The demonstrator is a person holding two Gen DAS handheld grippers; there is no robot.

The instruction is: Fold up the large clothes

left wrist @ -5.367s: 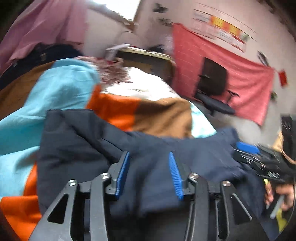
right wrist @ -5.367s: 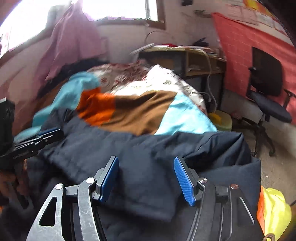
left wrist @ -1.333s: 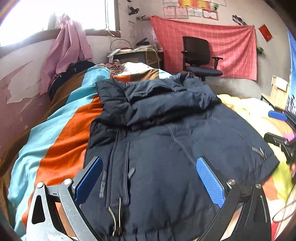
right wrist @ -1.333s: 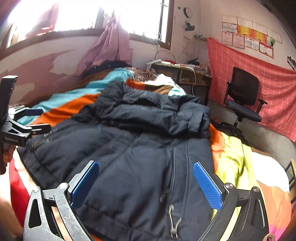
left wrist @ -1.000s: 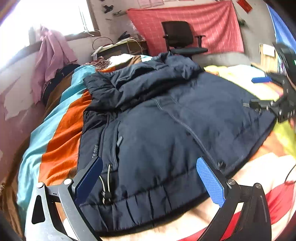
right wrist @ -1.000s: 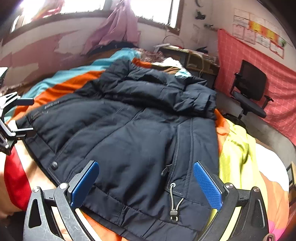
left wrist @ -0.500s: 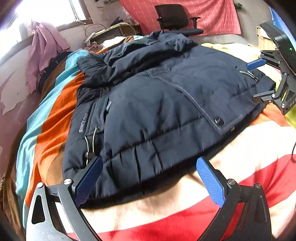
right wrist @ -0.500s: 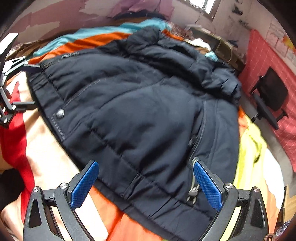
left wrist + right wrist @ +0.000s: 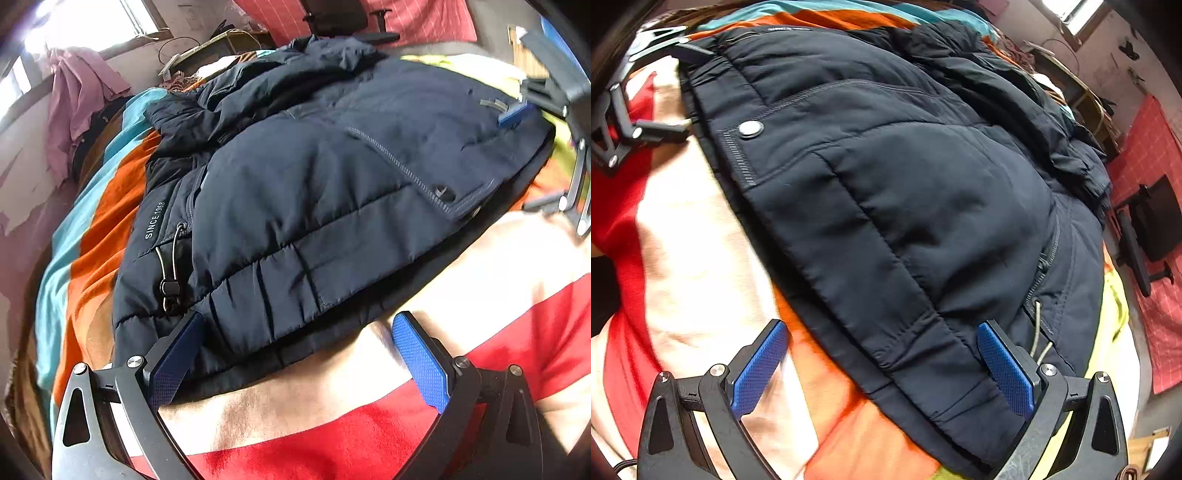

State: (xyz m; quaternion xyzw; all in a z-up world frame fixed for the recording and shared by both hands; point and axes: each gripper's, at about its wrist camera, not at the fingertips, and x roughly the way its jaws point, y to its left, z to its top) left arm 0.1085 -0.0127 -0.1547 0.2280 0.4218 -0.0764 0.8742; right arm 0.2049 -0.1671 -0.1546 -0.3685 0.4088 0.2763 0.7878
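A dark navy puffer jacket (image 9: 314, 192) lies spread on the striped bedcover (image 9: 332, 443), collar far, hem near. My left gripper (image 9: 295, 350) is open low at the hem's left corner; its left pad (image 9: 177, 354) touches the fabric by the drawcord toggle (image 9: 168, 286). In the right wrist view the jacket (image 9: 923, 192) runs diagonally, and my right gripper (image 9: 882, 365) is open with the hem's right corner between its fingers. Each gripper shows in the other's view, open at the hem: the right gripper (image 9: 532, 158), the left gripper (image 9: 683, 88).
The bedcover (image 9: 694, 240) has red, cream, orange and teal stripes. A yellow-green cloth (image 9: 1115, 306) lies beside the jacket. Beyond the bed stand a black office chair (image 9: 1156, 221), a desk (image 9: 221, 40) and a hanging pink garment (image 9: 81, 103).
The jacket, earlier bunched in the fingers, now lies flat. Over the last second both open grippers have dropped and closed in on the hem's two corners.
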